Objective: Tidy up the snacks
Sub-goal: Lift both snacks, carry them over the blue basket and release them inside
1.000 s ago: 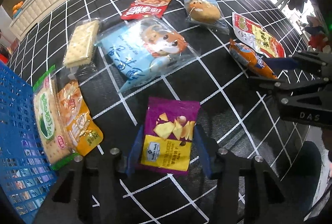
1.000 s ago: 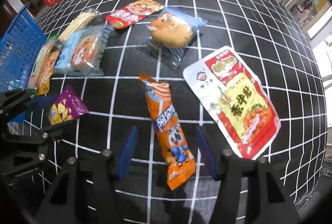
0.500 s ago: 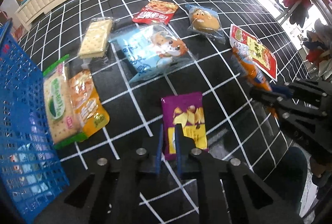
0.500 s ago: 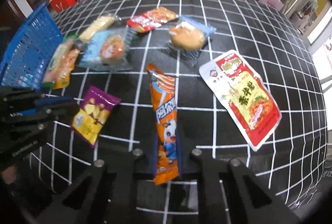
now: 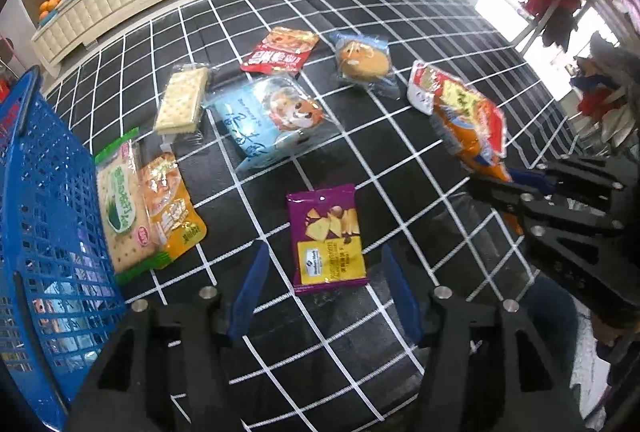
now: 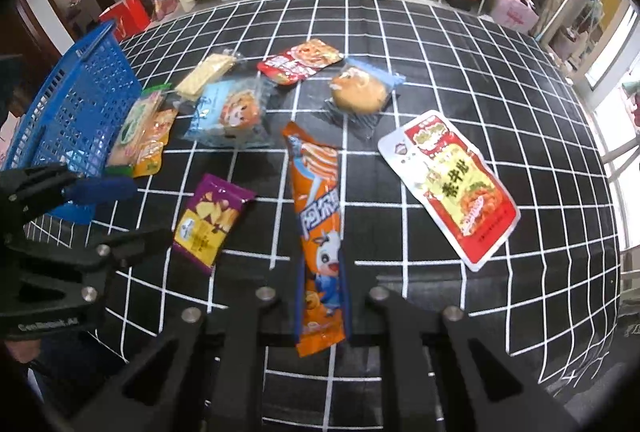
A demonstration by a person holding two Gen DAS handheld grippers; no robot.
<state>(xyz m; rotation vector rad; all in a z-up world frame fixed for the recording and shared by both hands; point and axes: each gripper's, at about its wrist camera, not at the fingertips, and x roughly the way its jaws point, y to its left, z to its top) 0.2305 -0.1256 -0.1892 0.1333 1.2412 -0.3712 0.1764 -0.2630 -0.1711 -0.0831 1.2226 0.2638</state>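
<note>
A purple chip pack (image 5: pixel 328 236) lies flat on the black checked cloth (image 5: pixel 400 120). My left gripper (image 5: pixel 325 252) hovers over its near end with the jaws opening, and the pads are clear of the pack. My right gripper (image 6: pixel 323 284) is shut on the near end of a long orange snack pack (image 6: pixel 318 208), which it holds above the cloth. In the left wrist view that orange pack (image 5: pixel 468 140) hangs from the right gripper (image 5: pixel 516 178) at the right. The right wrist view has the left gripper (image 6: pixel 124 212) at the left, beside the purple pack (image 6: pixel 210 220).
A blue basket (image 5: pixel 48 192) stands at the left edge. A green cracker pack (image 5: pixel 120 204) and a yellow-orange pack (image 5: pixel 172 208) lie beside it. Farther back lie a cracker pack (image 5: pixel 182 102), a light blue pack (image 5: pixel 276 116), a red pack (image 5: pixel 280 52) and a bun (image 5: pixel 364 60). A red-yellow pouch (image 6: pixel 452 184) lies at the right.
The left gripper shut at the purple pack's corner, then opened again, and the pack stays on the cloth. The right gripper shut on the orange pack and lifted it. Both grippers rose.
</note>
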